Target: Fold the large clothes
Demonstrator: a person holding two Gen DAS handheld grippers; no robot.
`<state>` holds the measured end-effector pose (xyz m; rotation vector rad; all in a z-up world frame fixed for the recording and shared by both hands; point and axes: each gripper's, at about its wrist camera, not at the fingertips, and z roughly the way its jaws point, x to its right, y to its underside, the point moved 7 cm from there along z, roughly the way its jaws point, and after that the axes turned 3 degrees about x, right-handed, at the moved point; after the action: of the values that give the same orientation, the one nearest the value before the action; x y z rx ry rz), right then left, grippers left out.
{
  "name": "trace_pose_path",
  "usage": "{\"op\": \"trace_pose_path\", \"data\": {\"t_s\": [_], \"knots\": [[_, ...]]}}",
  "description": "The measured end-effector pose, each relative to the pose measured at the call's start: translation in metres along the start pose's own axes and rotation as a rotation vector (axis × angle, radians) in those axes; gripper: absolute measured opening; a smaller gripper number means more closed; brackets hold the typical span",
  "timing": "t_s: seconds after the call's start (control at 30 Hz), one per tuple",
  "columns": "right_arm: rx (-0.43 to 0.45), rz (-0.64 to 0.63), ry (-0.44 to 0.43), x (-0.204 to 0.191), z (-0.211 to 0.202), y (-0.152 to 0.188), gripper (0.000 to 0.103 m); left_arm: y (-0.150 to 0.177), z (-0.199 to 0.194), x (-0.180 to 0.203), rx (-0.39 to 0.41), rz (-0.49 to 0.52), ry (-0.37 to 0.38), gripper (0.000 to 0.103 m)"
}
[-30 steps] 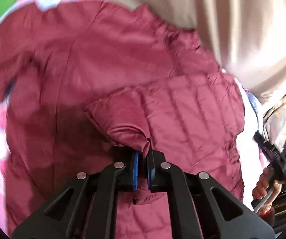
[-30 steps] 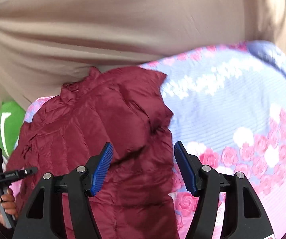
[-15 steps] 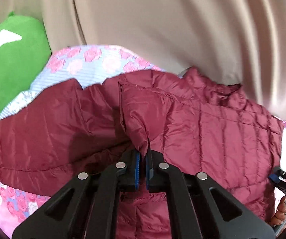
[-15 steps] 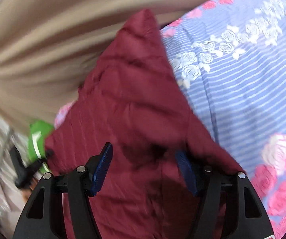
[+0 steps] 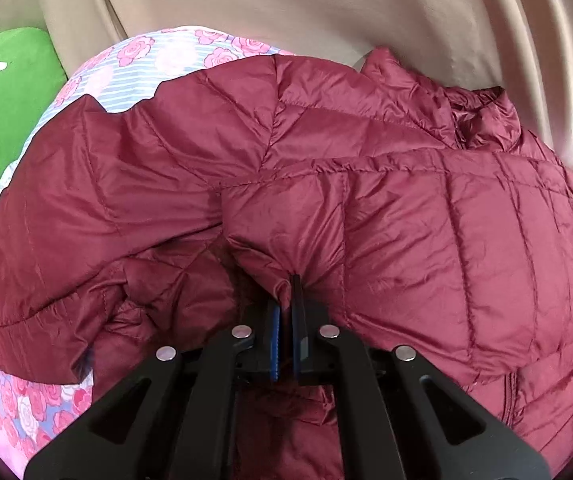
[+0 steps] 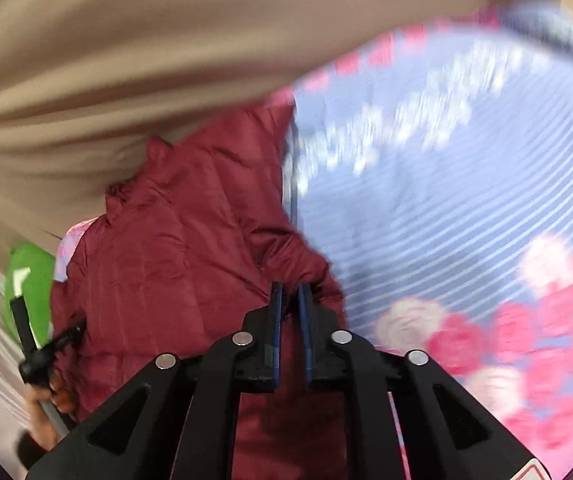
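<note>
A maroon quilted puffer jacket (image 5: 406, 216) lies on a floral bedsheet (image 5: 154, 64). My left gripper (image 5: 288, 284) is shut on a pinched fold of the jacket near its middle. In the right wrist view the jacket (image 6: 174, 256) fills the left half, its collar toward the beige curtain. My right gripper (image 6: 291, 292) is shut on the jacket's right edge, where it meets the striped sheet (image 6: 446, 208). The right view is blurred by motion. The left gripper's handle and the hand on it (image 6: 42, 364) show at that view's lower left.
A beige curtain (image 5: 326, 8) hangs close behind the bed. A green cushion (image 5: 2, 112) sits at the far left, also seen in the right wrist view (image 6: 26, 276). The sheet has pink roses (image 6: 526, 352) toward the near right.
My right gripper was open, moved in over the jacket's right edge and has closed on it. My left gripper stays shut on the fold and has carried it toward the curtain.
</note>
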<state>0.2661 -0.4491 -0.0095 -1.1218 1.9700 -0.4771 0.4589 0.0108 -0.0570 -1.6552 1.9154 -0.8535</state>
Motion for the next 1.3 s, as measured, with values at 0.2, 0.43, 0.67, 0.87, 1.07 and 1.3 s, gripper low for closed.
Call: {"op": "trace_pose_path", "data": {"t_s": [0.2, 0.43, 0.67, 0.87, 1.07, 1.3], "knots": [[0.061, -0.001, -0.005, 0.002, 0.016, -0.052, 0.050, 0.005, 0.006, 0.001, 0.041, 0.002, 0.000, 0.003], [-0.070, 0.113, -0.122, -0.007, 0.094, -0.082, 0.011, 0.011, 0.002, -0.005, 0.058, -0.039, 0.053, 0.004], [-0.035, -0.078, 0.035, -0.006, 0.122, -0.091, 0.006, 0.009, 0.003, -0.001, 0.060, -0.015, 0.047, 0.009], [0.073, 0.007, 0.120, 0.013, 0.086, -0.100, 0.013, 0.007, 0.004, 0.005, 0.060, 0.023, 0.009, 0.010], [0.030, -0.242, -0.011, -0.044, 0.047, -0.054, 0.007, 0.004, 0.008, 0.010, 0.059, 0.050, -0.016, 0.008], [-0.042, -0.312, 0.046, -0.020, 0.071, -0.006, 0.000, 0.001, 0.010, 0.009, 0.060, 0.038, 0.001, 0.009]]}}
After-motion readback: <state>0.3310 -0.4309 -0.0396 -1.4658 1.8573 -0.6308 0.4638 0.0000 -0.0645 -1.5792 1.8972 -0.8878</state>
